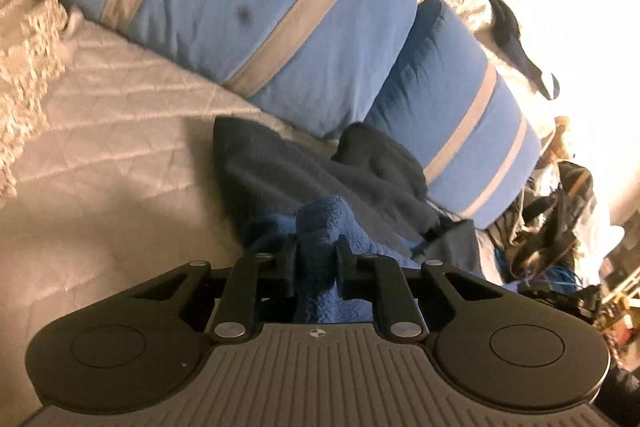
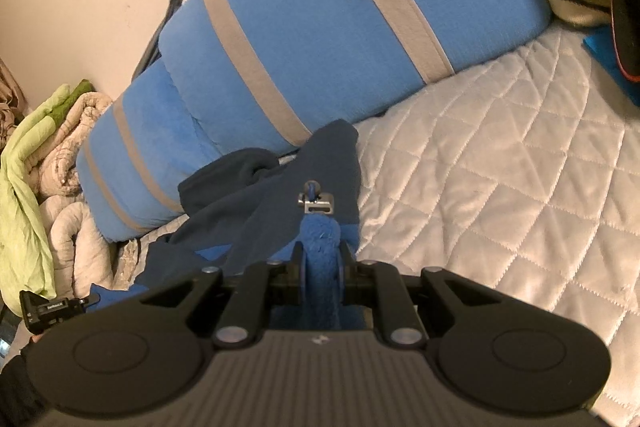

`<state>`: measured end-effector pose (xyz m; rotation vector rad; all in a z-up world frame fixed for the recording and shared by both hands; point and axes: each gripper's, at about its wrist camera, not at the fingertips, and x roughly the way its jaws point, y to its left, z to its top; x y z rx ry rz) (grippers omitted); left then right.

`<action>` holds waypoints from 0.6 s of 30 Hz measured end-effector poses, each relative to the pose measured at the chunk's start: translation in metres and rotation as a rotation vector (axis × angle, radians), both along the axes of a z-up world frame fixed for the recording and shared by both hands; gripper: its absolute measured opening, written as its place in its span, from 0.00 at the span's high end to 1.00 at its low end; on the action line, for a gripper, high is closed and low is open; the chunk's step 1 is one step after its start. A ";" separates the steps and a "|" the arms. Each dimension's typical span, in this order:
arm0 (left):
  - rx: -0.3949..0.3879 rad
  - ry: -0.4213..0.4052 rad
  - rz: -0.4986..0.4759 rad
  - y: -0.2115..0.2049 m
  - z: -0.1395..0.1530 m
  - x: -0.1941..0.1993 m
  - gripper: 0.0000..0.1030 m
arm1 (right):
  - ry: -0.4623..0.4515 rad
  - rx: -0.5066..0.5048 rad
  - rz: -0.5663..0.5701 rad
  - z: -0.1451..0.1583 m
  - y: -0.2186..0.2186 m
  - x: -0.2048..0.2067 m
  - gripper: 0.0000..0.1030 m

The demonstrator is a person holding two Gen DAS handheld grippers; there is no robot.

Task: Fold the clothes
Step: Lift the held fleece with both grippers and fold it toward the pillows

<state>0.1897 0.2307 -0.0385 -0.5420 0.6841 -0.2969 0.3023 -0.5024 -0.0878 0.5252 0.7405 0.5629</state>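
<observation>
A dark navy fleece garment [image 1: 320,171] with a bright blue fuzzy lining lies on the quilted bed, bunched against the blue pillows. My left gripper [image 1: 318,251] is shut on a fold of the blue fuzzy fabric [image 1: 320,223], which rises between its fingers. In the right wrist view the same garment [image 2: 256,203] spreads ahead and to the left. My right gripper [image 2: 322,259] is shut on a thick roll of the blue fabric [image 2: 320,267]. A metal zipper pull [image 2: 316,201] sticks up just beyond its fingertips.
Two blue pillows with grey stripes [image 1: 248,7] [image 2: 320,27] lean along the back of the pale quilted bedspread [image 2: 500,187]. A green and beige heap of bedding [image 2: 44,171] lies at the left. Dark clutter [image 1: 560,211] is piled beyond the bed's end.
</observation>
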 end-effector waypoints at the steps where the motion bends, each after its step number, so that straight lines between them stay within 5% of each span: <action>1: 0.011 -0.009 0.006 -0.002 0.004 0.000 0.83 | -0.010 0.001 0.001 0.003 0.000 -0.001 0.86; 18: 0.234 -0.136 0.005 -0.029 0.053 0.020 0.83 | -0.176 -0.091 -0.048 0.053 0.017 0.006 0.87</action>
